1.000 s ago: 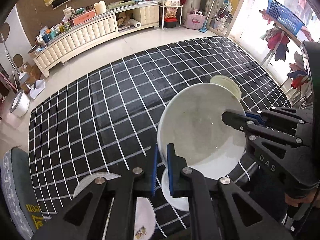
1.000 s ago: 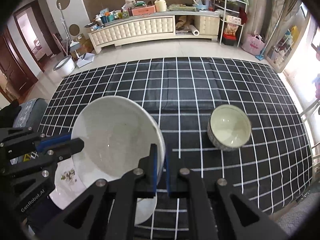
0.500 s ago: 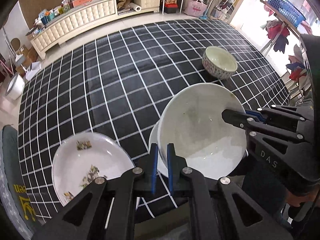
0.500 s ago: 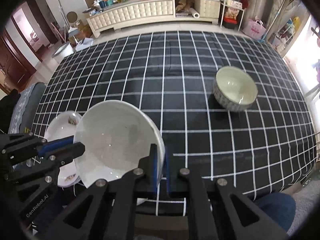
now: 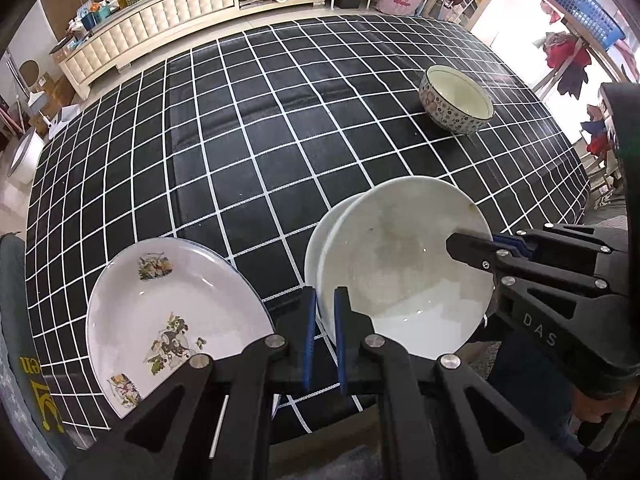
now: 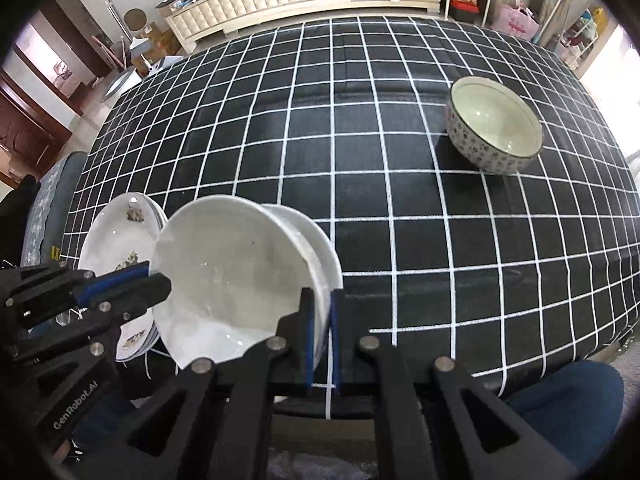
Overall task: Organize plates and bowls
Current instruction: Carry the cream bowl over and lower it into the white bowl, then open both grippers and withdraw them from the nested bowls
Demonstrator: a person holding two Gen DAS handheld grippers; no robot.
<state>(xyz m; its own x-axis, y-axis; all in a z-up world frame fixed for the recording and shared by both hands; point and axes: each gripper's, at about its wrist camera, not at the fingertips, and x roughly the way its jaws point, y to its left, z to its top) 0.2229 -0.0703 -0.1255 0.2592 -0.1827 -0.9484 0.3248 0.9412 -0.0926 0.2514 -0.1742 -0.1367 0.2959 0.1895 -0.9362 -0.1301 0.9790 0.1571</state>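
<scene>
Both grippers hold one plain white bowl (image 5: 404,268) by opposite rims, tilted above a second white dish (image 5: 320,236) on the table's near edge. My left gripper (image 5: 323,312) is shut on the bowl's left rim; my right gripper (image 6: 322,320) is shut on its right rim, the bowl (image 6: 232,276) filling that view's lower left. A white plate with cartoon prints (image 5: 168,312) lies at the near left, also seen as the plate (image 6: 120,236). A patterned blue-dotted bowl (image 5: 456,104) stands upright at the far right, the same bowl (image 6: 494,136) in the right wrist view.
The black tablecloth with a white grid (image 5: 260,132) covers the table. A cushioned chair edge (image 5: 24,380) sits at the near left. A person's blue trouser leg (image 6: 560,400) is at the near right. A white cabinet (image 5: 160,16) stands beyond.
Both grippers have pulled back toward the table's near edge with the white bowl, so more of the table, the printed plate and the patterned bowl show. Both stay shut on the rim.
</scene>
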